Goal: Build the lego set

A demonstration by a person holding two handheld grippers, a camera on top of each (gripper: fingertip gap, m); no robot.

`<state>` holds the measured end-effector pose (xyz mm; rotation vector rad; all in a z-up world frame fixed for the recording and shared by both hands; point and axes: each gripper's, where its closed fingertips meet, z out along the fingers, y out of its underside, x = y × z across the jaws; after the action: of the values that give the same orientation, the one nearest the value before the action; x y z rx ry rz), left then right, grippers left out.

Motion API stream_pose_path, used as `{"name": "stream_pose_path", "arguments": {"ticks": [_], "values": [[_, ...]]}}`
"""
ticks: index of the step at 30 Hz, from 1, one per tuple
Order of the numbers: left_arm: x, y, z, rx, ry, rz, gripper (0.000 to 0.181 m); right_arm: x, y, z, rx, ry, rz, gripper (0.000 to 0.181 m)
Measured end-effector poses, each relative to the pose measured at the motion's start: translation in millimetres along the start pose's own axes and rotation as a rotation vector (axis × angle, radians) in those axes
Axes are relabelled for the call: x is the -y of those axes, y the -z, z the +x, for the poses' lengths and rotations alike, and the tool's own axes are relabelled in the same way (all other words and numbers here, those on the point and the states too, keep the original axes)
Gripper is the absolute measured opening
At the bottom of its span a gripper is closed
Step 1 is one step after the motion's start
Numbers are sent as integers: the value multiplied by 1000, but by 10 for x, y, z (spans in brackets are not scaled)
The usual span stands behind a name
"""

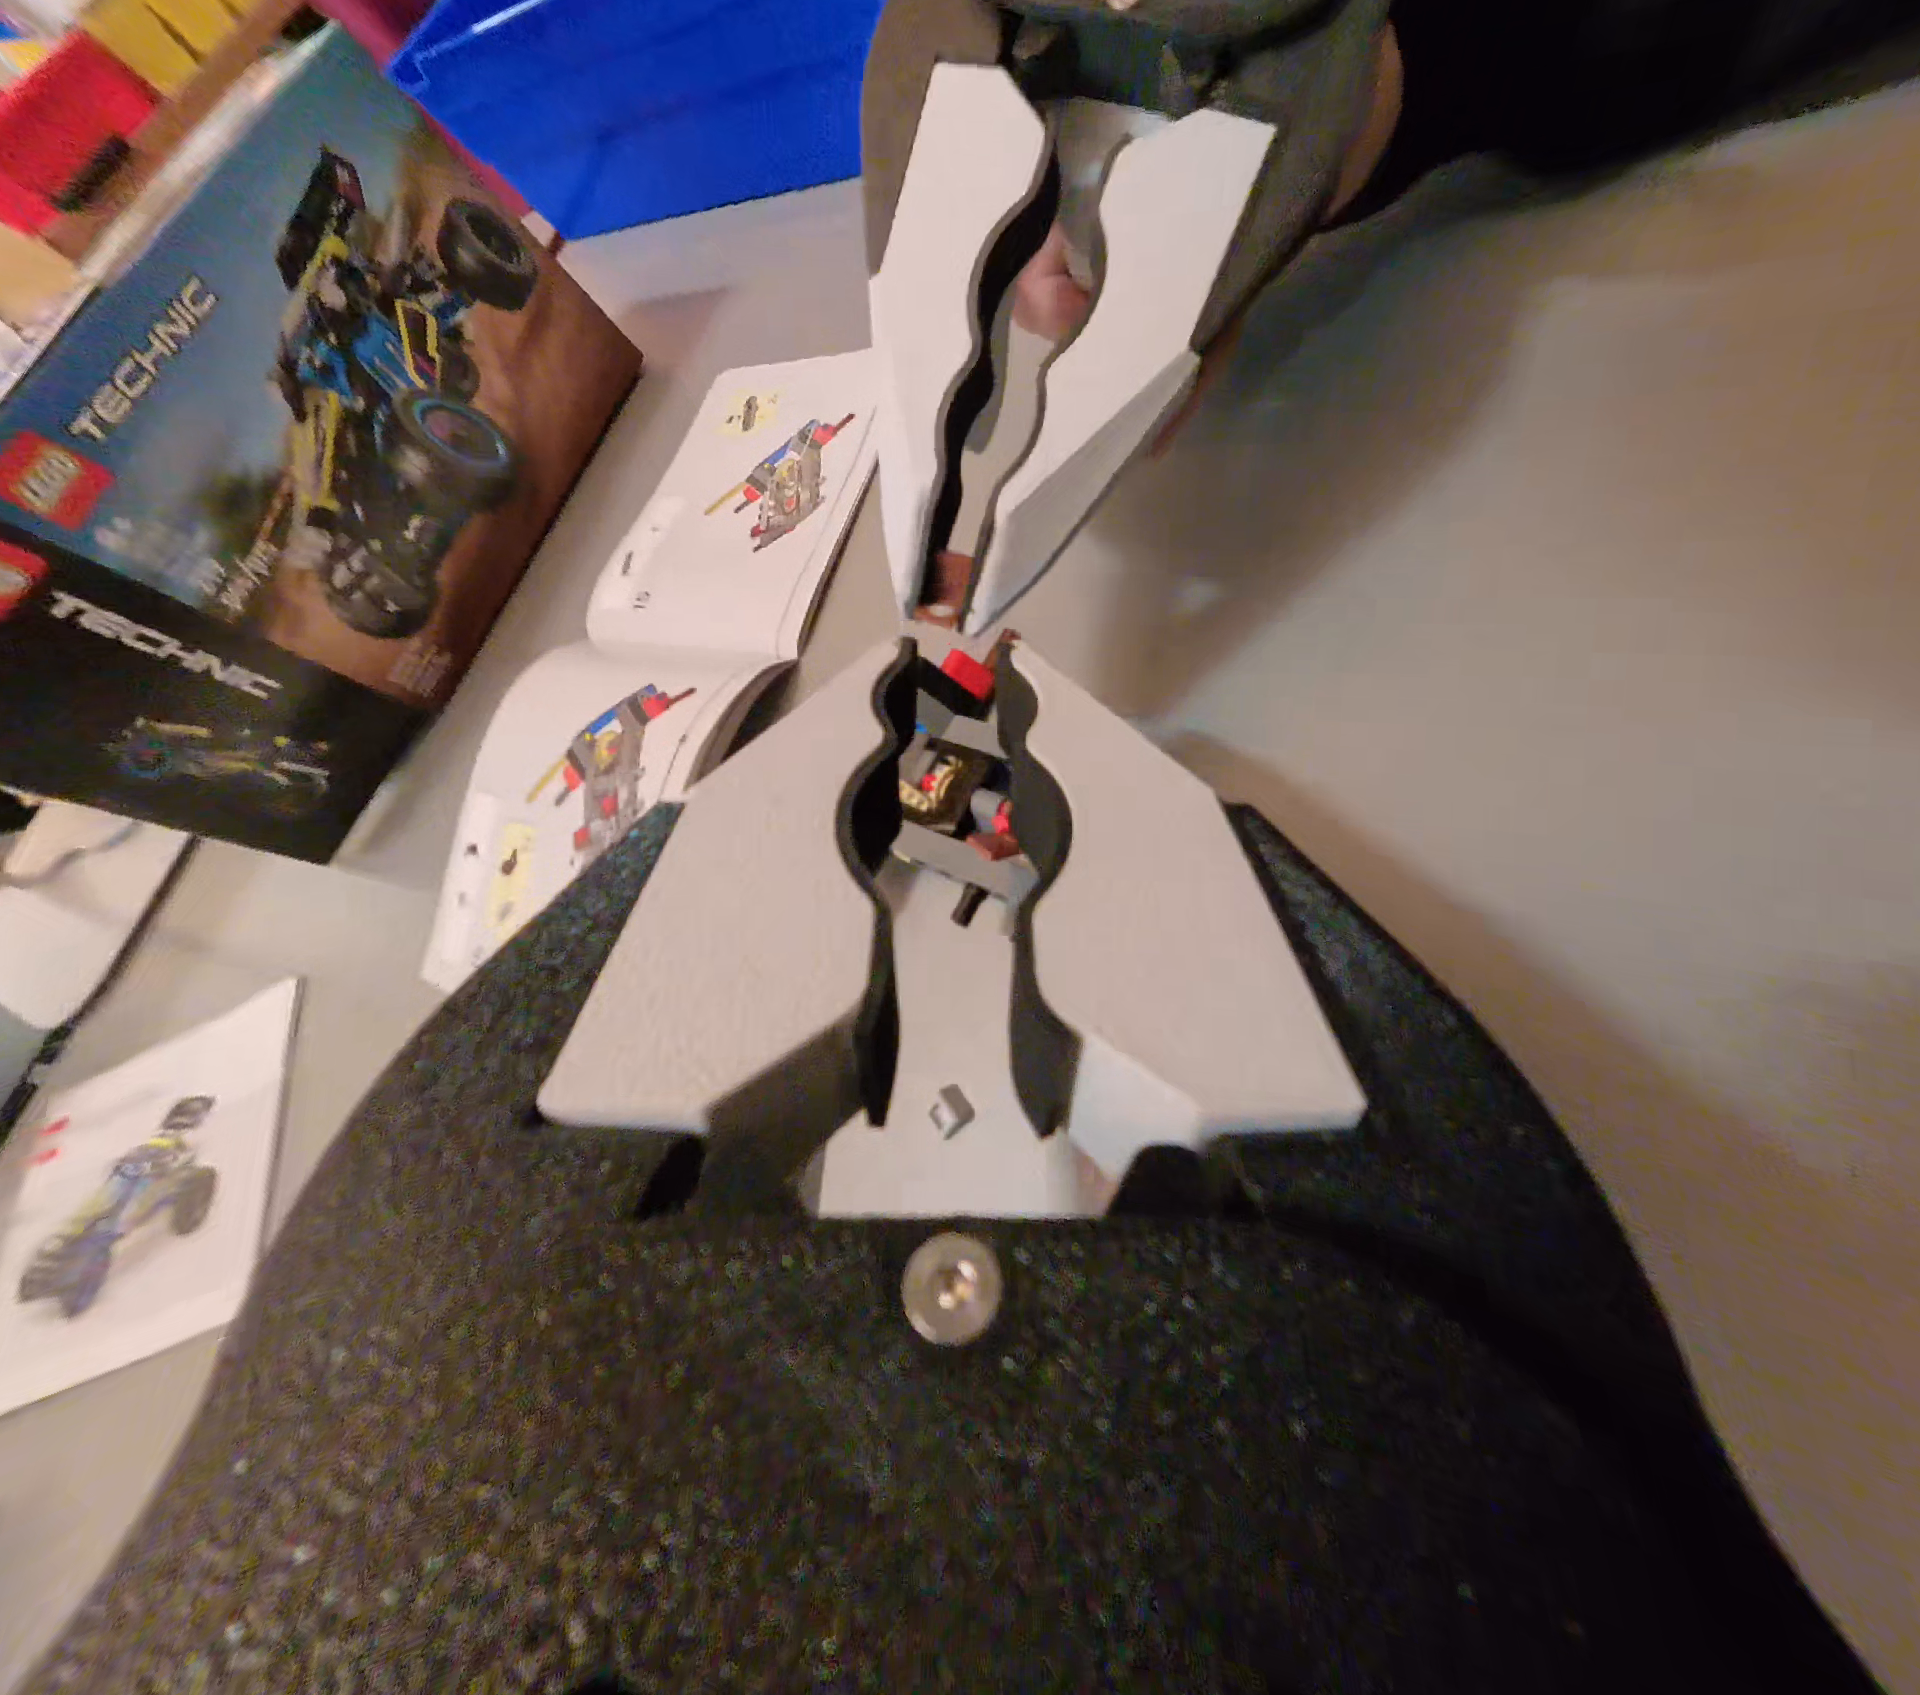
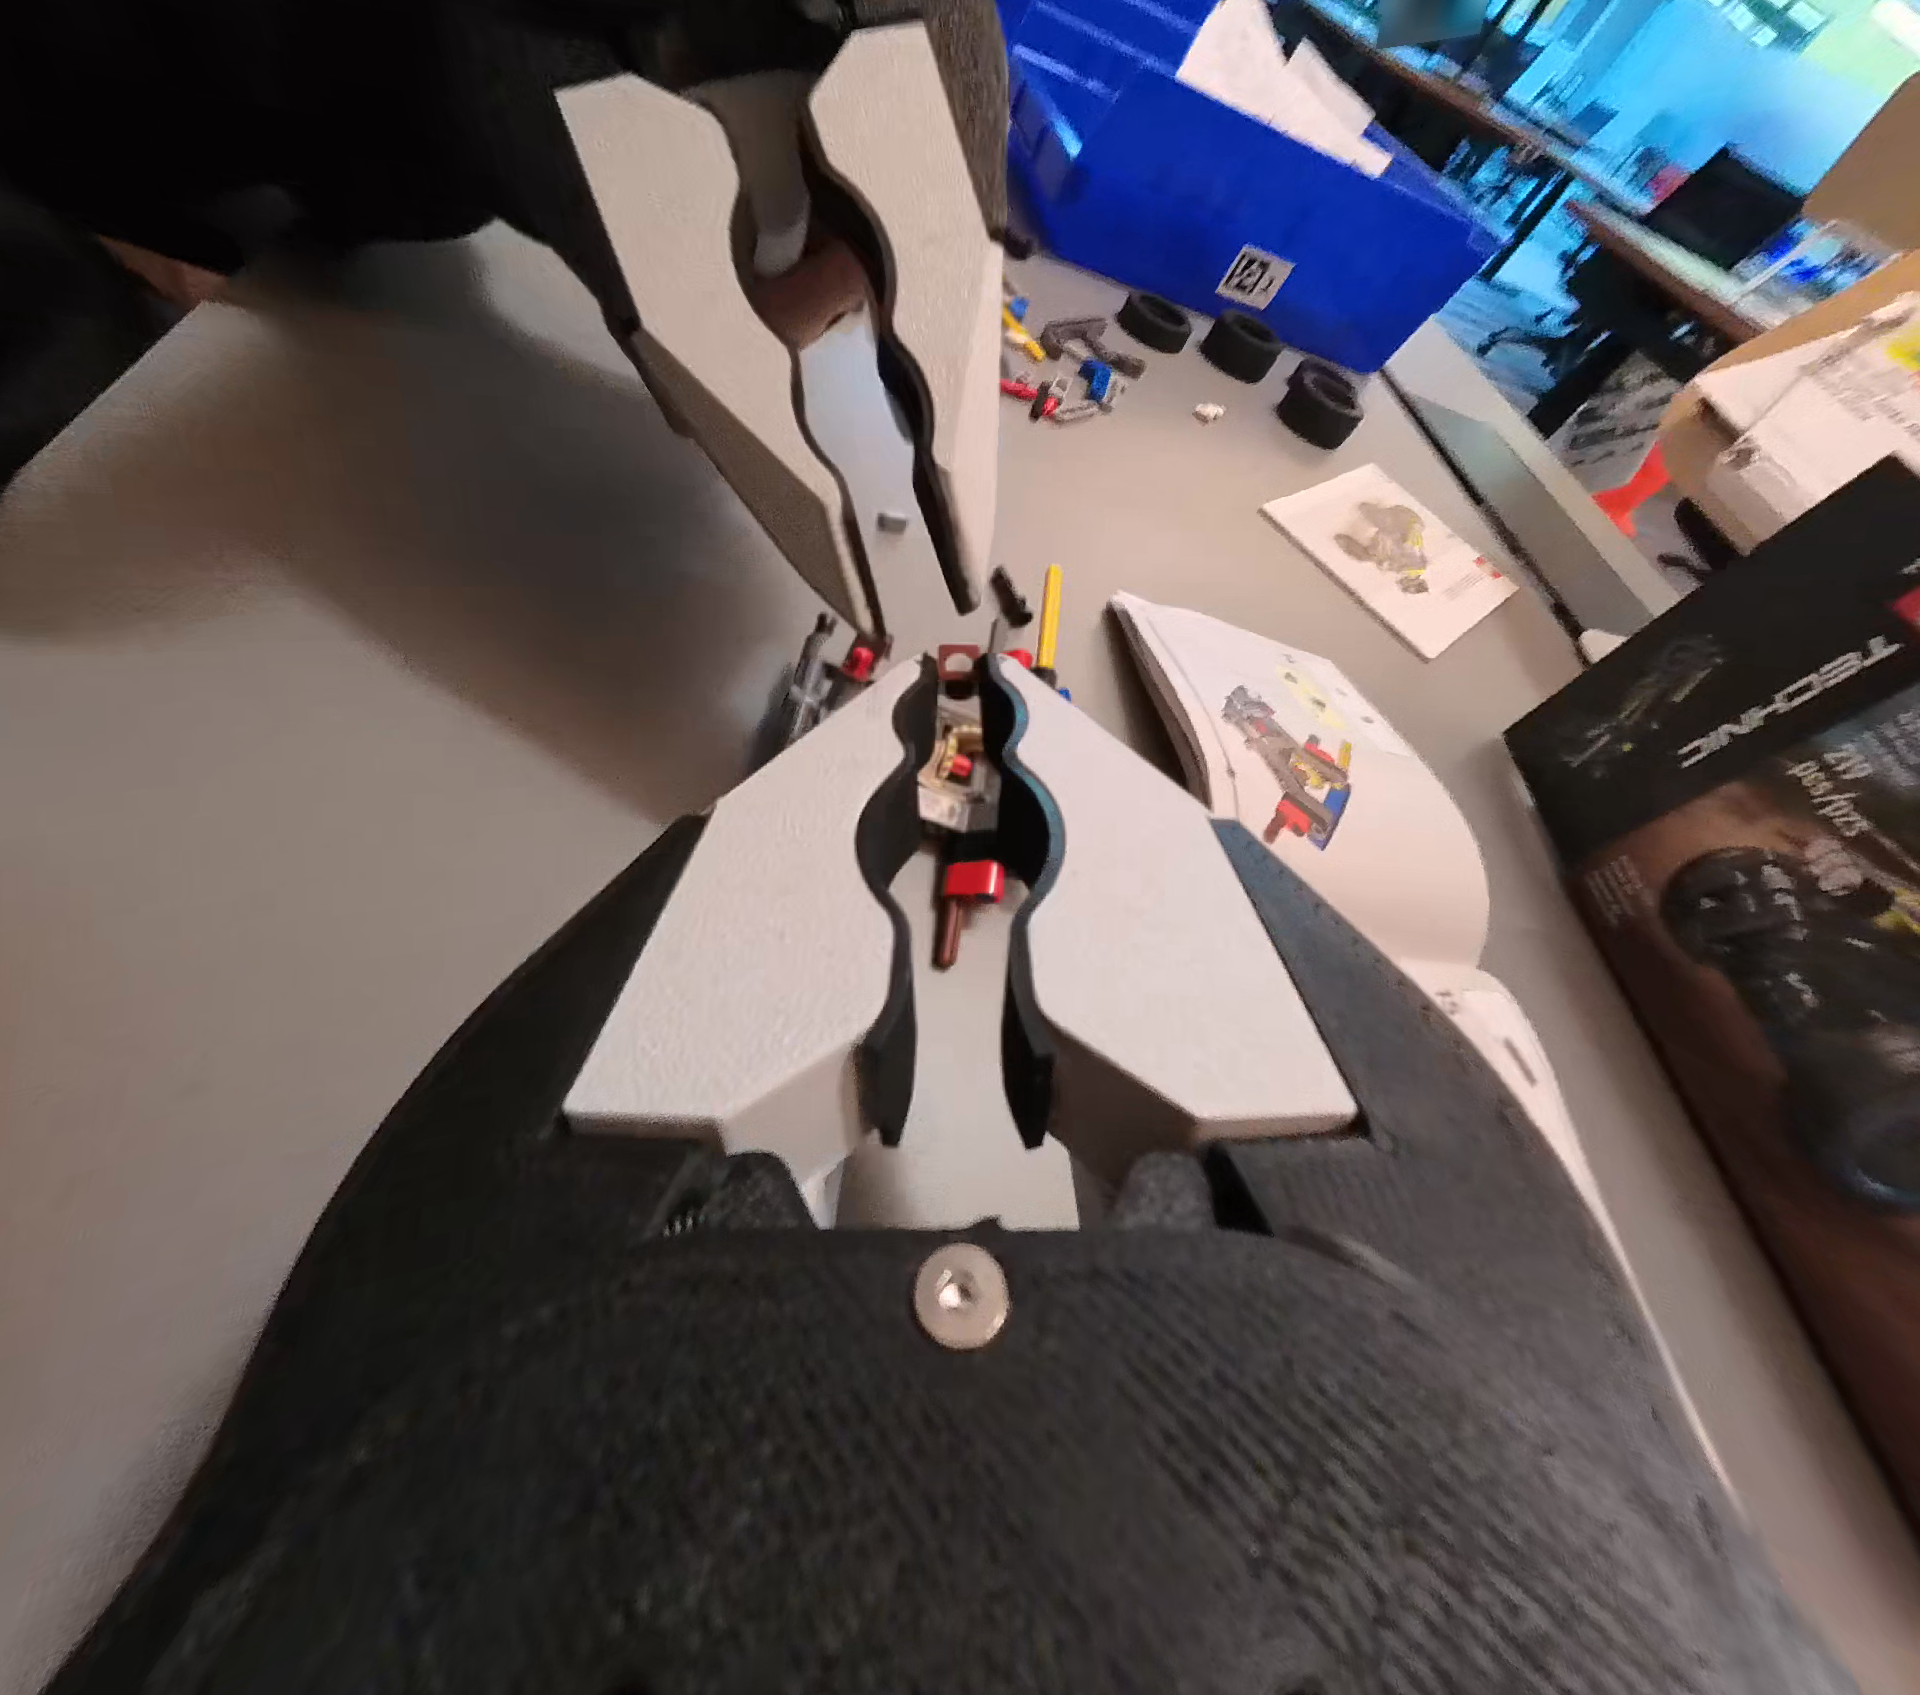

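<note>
A small lego assembly (image 1: 951,778) of grey, red and gold parts sits between the fingers of my left gripper (image 1: 956,653), which are closed around it. My right gripper (image 1: 948,611) comes in from above, tip to tip with the left. It is shut on a small brown piece (image 1: 951,580) right at the assembly's end. In the right wrist view the brown piece (image 2: 956,661) is pinched in my right gripper (image 2: 961,663). The assembly (image 2: 956,772), with a red part and a brown axle, shows through the gap. The left gripper (image 2: 920,622) reaches in from the upper left.
An open instruction booklet (image 1: 707,523) (image 2: 1320,772) lies beside the grippers, with lego boxes (image 1: 260,419) (image 2: 1766,814) beyond it. Blue bins (image 1: 644,56) (image 2: 1226,191) stand at the back. Black tyres (image 2: 1236,341), loose pieces (image 2: 1070,378), a yellow axle (image 2: 1051,617) and a leaflet (image 2: 1392,554) lie on the grey table (image 1: 1455,710). Both grippers' tips are close together, under 4 cm apart.
</note>
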<state>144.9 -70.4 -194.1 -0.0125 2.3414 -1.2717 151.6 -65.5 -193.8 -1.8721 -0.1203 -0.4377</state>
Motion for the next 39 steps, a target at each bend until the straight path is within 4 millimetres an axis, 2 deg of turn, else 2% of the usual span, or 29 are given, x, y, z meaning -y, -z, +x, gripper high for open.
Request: {"name": "stream_pose_path", "arguments": {"ticks": [8,21,26,30,33,39], "values": [[-30,-37,13,-21,40,1,8,30,25,2,2,1,32,5],[106,7,53,-59,40,38,8,79,46,-76,61,-59,53,6],[50,6,34,-57,62,0,4,65,61,-86,61,-28,44,6],[-43,-14,47,-102,321,-47,5,80,57,-74,17,55,27,5],[-23,-8,108,-186,554,-20,4,84,21,-115,-7,138,8,6],[73,96,136,-297,766,73,6,98,10,-162,-11,214,1,5]]}}
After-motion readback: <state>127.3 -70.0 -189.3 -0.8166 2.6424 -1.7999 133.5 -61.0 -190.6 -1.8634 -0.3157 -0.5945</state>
